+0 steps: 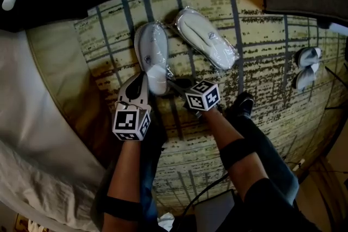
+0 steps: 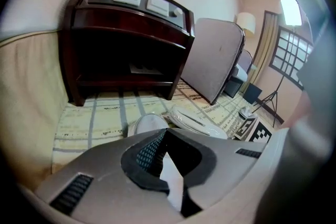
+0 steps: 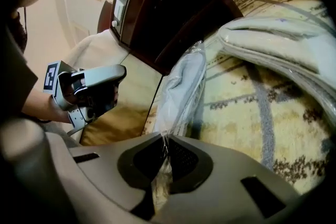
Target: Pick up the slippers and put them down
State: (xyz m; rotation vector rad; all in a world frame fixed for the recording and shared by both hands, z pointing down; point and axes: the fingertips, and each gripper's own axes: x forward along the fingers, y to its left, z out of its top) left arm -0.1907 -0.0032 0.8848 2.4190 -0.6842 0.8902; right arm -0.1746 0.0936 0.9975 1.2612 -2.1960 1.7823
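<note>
Two white slippers in clear plastic wrap lie on a patterned rug (image 1: 255,57). The near slipper (image 1: 152,54) (image 3: 184,86) is tipped up on its edge. My right gripper (image 1: 173,83) (image 3: 166,136) is shut on the plastic wrap at its heel end. The second slipper (image 1: 206,38) (image 3: 283,42) lies flat just to the right, untouched. My left gripper (image 1: 142,80) (image 2: 166,132) is shut and hovers at the near slipper's left heel side, holding nothing. The near slipper (image 2: 149,124) and the second slipper (image 2: 197,120) show beyond its tips.
A dark wooden nightstand (image 2: 126,39) stands at the rug's far edge. Cream bedding (image 1: 32,100) runs along the left. Another pair of white slippers (image 1: 307,65) sits at the right. A grey padded panel (image 2: 215,57) leans nearby. The person's dark shoe (image 1: 242,103) is on the rug.
</note>
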